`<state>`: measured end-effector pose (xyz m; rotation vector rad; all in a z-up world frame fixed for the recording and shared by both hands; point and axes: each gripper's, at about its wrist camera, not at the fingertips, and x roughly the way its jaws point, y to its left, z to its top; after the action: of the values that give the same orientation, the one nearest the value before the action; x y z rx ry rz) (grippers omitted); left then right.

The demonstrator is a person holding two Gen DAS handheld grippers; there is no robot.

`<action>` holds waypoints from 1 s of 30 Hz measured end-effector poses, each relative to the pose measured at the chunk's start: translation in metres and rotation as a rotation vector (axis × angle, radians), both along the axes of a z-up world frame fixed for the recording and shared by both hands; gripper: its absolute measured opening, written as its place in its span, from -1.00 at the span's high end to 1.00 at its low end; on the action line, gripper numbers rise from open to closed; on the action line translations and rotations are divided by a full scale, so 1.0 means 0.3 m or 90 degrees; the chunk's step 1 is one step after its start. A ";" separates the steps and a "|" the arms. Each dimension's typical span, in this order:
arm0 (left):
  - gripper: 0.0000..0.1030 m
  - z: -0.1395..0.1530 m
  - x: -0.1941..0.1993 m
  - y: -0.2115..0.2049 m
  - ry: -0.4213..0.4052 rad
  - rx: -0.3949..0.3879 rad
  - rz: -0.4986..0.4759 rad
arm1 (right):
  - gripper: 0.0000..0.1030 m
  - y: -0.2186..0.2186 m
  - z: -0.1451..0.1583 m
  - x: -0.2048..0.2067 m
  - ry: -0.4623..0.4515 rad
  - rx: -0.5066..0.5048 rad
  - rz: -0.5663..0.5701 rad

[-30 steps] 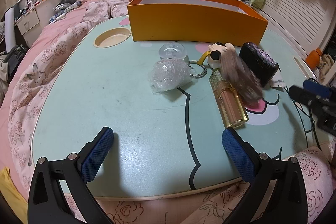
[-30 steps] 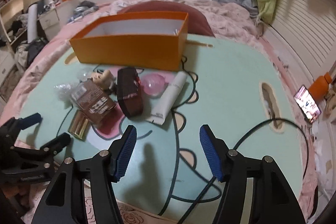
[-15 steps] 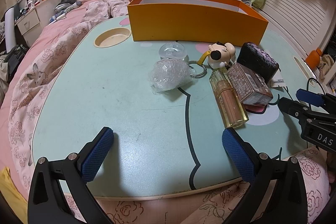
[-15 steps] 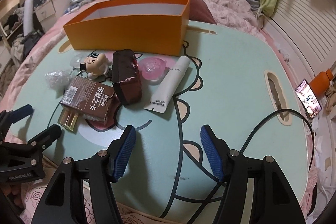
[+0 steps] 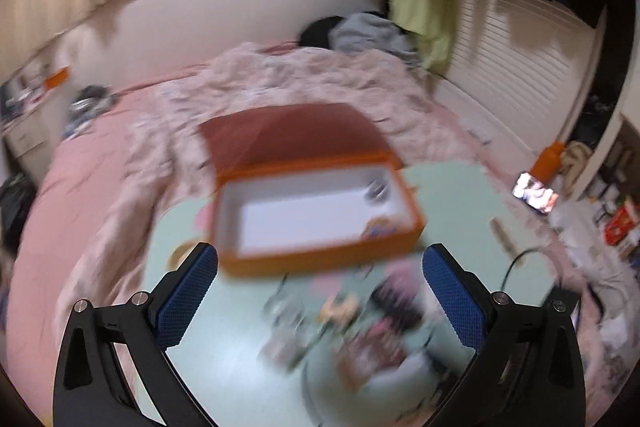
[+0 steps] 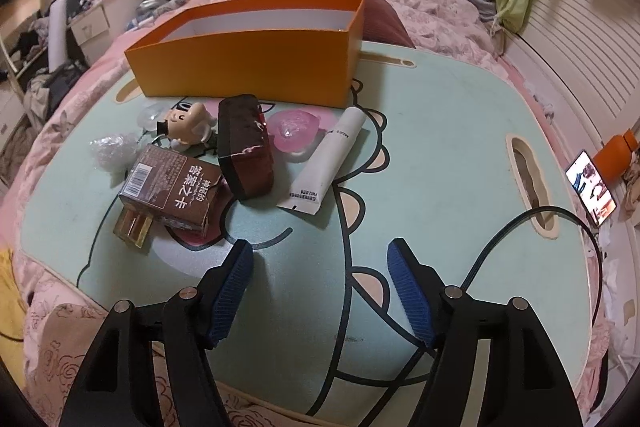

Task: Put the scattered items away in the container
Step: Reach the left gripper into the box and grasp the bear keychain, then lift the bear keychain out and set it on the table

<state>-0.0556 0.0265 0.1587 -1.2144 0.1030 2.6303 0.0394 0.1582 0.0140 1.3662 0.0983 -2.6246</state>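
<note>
The orange box (image 6: 248, 63) stands open at the far side of the green table (image 6: 440, 147). In front of it lie a brown carton (image 6: 172, 187) on a perfume bottle (image 6: 134, 227), a dark case (image 6: 246, 143), a white tube (image 6: 328, 159), a pink heart piece (image 6: 294, 129), a figurine (image 6: 188, 125) and crumpled plastic (image 6: 112, 149). My right gripper (image 6: 319, 251) hovers near the front edge, its jaws opening with nothing between them. My left gripper (image 5: 319, 259) is open and empty, high above the table. Its blurred view looks down into the orange box (image 5: 412, 203).
A black cable (image 6: 520, 223) curves over the table's right part, past a cut-out slot (image 6: 528, 179). A lit phone (image 6: 592, 193) and an orange bottle (image 6: 616, 151) lie off the right edge. Pink bedding (image 6: 440, 7) surrounds the table.
My left gripper has risen fast from the table's front edge and left the right wrist view; its own view now looks down on the orange box. The right jaws stand slightly wider.
</note>
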 end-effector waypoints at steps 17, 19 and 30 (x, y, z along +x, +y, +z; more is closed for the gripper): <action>-0.14 -0.500 -0.444 0.235 -0.406 0.067 -0.018 | -0.45 0.009 -0.006 -0.005 -0.001 -0.015 -0.003; -0.07 -0.495 -0.450 0.237 -0.391 0.059 -0.022 | -0.46 0.010 -0.005 -0.006 -0.002 -0.016 -0.005; 0.18 -0.307 -0.403 0.092 -0.277 0.119 0.003 | -0.48 0.008 -0.004 -0.003 -0.001 -0.015 -0.005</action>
<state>-0.1764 0.0541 0.0667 -1.6771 -0.2167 2.2534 0.0384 0.1607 0.0127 1.3631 0.0609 -2.6232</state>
